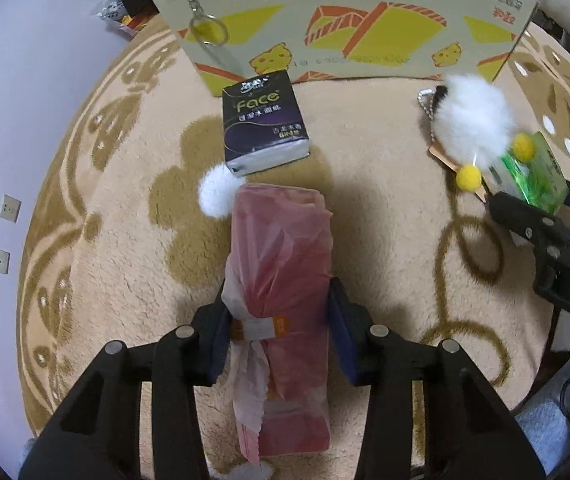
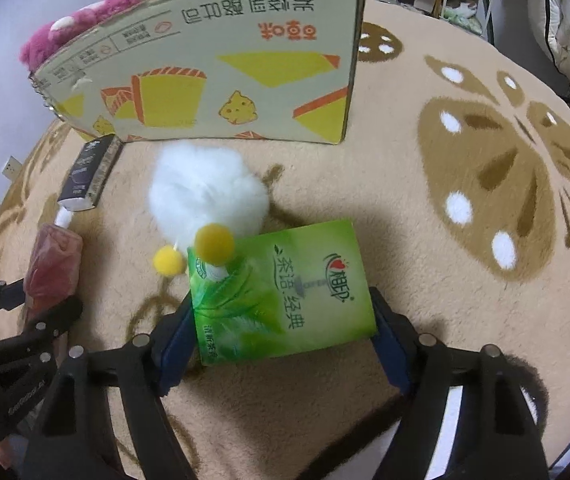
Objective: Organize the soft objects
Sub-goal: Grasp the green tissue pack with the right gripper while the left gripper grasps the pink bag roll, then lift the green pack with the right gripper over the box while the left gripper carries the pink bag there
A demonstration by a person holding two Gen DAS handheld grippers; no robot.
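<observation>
1. The left tongs (image 1: pixel 281 320) squeeze a pink roll of plastic bags (image 1: pixel 281 264) from both sides. The roll lies long-ways on the soft tan rug (image 1: pixel 133 272).
2. The right tongs (image 2: pixel 285 320) squeeze a green tissue pack (image 2: pixel 281 292), one finger on each side. The pack rests on the rug too.
3. A big white fluffy ball (image 2: pixel 207 196) lies just past the green pack. Two small yellow pom-poms (image 2: pixel 213 244) hang from it, and one sits over the corner of the green pack.
4. A dark tissue pack (image 1: pixel 265 120) with the word "Face" lies on the rug, just past the pink roll. A small white puff (image 1: pixel 219 192) sits between them, touching both.
5. A cardboard box (image 2: pixel 213 76) with yellow pictures stands at the back, near the dark pack and the white ball. A pink furry toy (image 2: pixel 81 28) pokes out over its top edge.
6. A metal key ring (image 1: pixel 209 28) hangs on a chain in front of the box.
</observation>
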